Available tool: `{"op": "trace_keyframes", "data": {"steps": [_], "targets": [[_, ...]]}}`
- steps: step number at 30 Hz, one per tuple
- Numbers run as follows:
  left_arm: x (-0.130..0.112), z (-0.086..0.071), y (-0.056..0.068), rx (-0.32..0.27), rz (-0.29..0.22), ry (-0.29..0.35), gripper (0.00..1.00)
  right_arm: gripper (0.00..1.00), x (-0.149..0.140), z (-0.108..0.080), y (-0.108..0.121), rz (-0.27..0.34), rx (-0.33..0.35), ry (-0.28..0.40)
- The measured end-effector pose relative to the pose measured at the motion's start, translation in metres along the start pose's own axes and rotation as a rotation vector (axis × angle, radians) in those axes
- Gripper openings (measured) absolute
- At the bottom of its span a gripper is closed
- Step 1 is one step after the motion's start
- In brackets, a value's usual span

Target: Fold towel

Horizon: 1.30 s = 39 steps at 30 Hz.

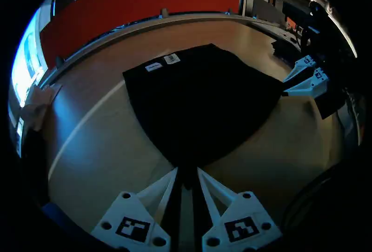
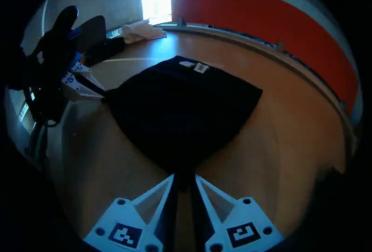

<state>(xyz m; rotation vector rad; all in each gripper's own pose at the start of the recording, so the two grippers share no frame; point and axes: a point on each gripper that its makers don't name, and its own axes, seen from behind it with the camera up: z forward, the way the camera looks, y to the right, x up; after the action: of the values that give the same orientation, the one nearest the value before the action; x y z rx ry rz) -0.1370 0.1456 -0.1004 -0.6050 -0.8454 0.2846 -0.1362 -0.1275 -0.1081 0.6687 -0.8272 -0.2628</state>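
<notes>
**Both tongs are gripping the towel's near corners**
The left tongs [image 1: 188, 173] are holding the near-left corner of the towel [image 1: 200, 103], with the fingers almost together and a tuck of dark cloth pinched between them. The towel is lying spread and mostly flat on the wooden surface [image 1: 102, 145], with its tags [image 1: 171, 58] at the far edge. The right tongs [image 2: 185, 176] are pinching the near-right corner just as narrowly. Both grips look to be taking only the very tip of the cloth, so a corner may slip out once it is lifted. If one hand is travelling faster than the other, the carried edge will likely land askew of the far edge. If the tongs are staying too low, the towel may drag and bunch, or slide bodily across the smooth surface.
</notes>
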Motion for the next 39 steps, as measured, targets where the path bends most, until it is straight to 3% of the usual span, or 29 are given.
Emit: {"op": "trace_keyframes", "data": {"steps": [12,22,39], "targets": [[0.018,-0.008,0.007,0.005,-0.025,0.025,0.12,0.15,0.023,-0.014,0.009,0.012,-0.023,0.039],[0.046,-0.038,0.006,0.015,-0.054,0.052,0.12,0.15,0.047,-0.04,0.009,-0.013,-0.024,0.059],[0.072,-0.091,0.018,0.012,-0.071,0.058,0.12,0.15,0.075,-0.097,-0.003,-0.016,0.0,0.07]]}}
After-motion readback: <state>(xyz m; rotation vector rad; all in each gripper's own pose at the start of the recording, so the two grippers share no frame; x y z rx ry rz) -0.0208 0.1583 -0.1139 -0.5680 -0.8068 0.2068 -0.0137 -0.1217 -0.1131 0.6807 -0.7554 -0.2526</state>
